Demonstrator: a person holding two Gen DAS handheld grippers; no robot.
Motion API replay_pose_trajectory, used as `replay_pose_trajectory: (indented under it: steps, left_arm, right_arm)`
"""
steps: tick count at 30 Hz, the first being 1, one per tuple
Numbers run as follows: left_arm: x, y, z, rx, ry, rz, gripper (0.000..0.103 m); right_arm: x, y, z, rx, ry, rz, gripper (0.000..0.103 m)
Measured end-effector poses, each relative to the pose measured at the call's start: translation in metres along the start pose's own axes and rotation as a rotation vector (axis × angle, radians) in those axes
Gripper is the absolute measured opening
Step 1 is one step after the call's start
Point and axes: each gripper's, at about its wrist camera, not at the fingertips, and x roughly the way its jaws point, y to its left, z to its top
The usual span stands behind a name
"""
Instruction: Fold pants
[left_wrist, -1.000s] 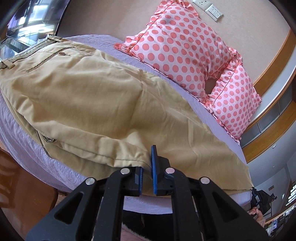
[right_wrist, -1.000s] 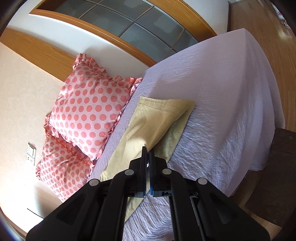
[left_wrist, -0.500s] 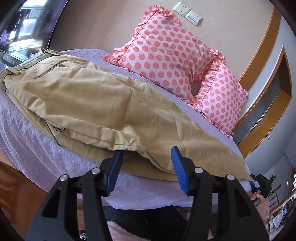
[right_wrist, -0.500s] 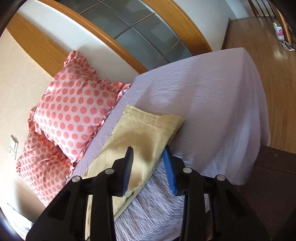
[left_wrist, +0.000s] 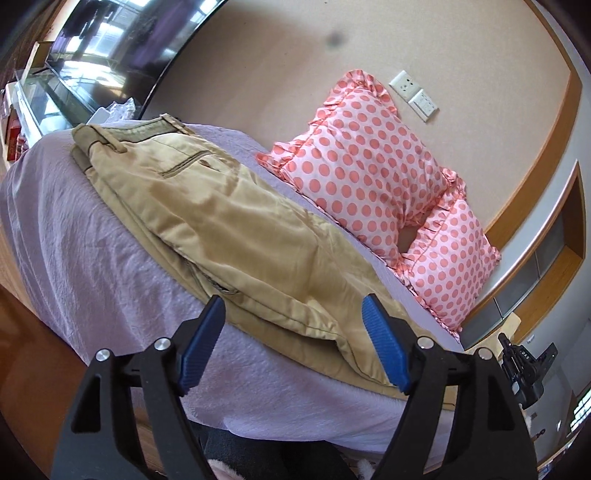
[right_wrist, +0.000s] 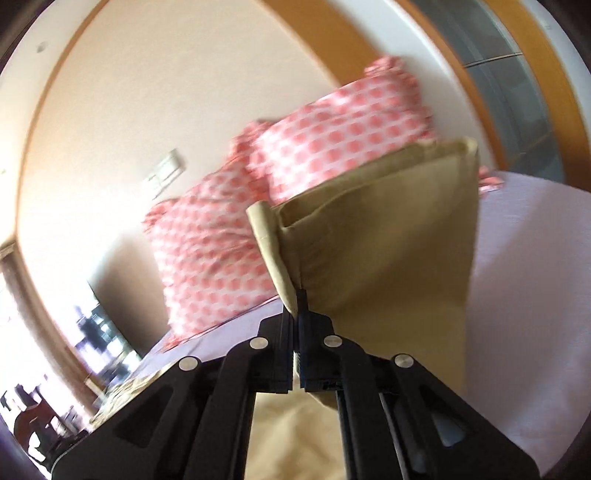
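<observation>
Tan pants (left_wrist: 236, 229) lie folded lengthwise on a lavender bedspread (left_wrist: 74, 258), waistband at the far left. My left gripper (left_wrist: 295, 343) is open and empty, its blue pads either side of the pants' near edge. My right gripper (right_wrist: 297, 306) is shut on the pants' leg cuffs (right_wrist: 388, 240) and holds them lifted above the bed, the cloth hanging up in front of the camera.
Two pink polka-dot pillows (left_wrist: 369, 166) lean against the wall behind the pants; they also show in the right wrist view (right_wrist: 295, 177). A TV (left_wrist: 122, 40) stands at the far left. The bed's near edge (left_wrist: 295, 421) drops to wooden floor.
My left gripper let go of the pants, opened wide and pulled back. My right gripper opened, then shut on the leg cuffs and lifted them, swinging toward the pillows.
</observation>
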Motion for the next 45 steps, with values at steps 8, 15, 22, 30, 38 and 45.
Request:
replay_pose_trajectory:
  steps: [8, 15, 22, 30, 38, 45]
  left_arm:
    - [-0.007, 0.047, 0.021, -0.152, -0.023, 0.144, 0.080]
    - [-0.007, 0.077, 0.040, -0.202, -0.049, 0.229, 0.080]
    - [0.005, 0.077, 0.058, -0.189, -0.050, 0.294, 0.080]
    - [0.018, 0.068, 0.069, -0.191, 0.006, 0.356, 0.084]
    - [0.019, 0.058, 0.072, -0.171, 0.025, 0.384, 0.085]
    - [0.014, 0.058, 0.075, -0.193, 0.009, 0.344, 0.084]
  right_arm:
    - [0.105, 0.107, -0.118, -0.264, 0.541, 0.203, 0.021]
    - [0.091, 0.090, -0.115, -0.155, 0.495, 0.209, 0.065]
    - [0.092, 0.082, -0.120, -0.109, 0.504, 0.196, 0.068]
    - [0.093, 0.082, -0.120, -0.104, 0.504, 0.201, 0.070]
    - [0.094, 0.081, -0.122, -0.105, 0.496, 0.210, 0.072]
    - [0.095, 0.083, -0.124, -0.114, 0.488, 0.211, 0.074]
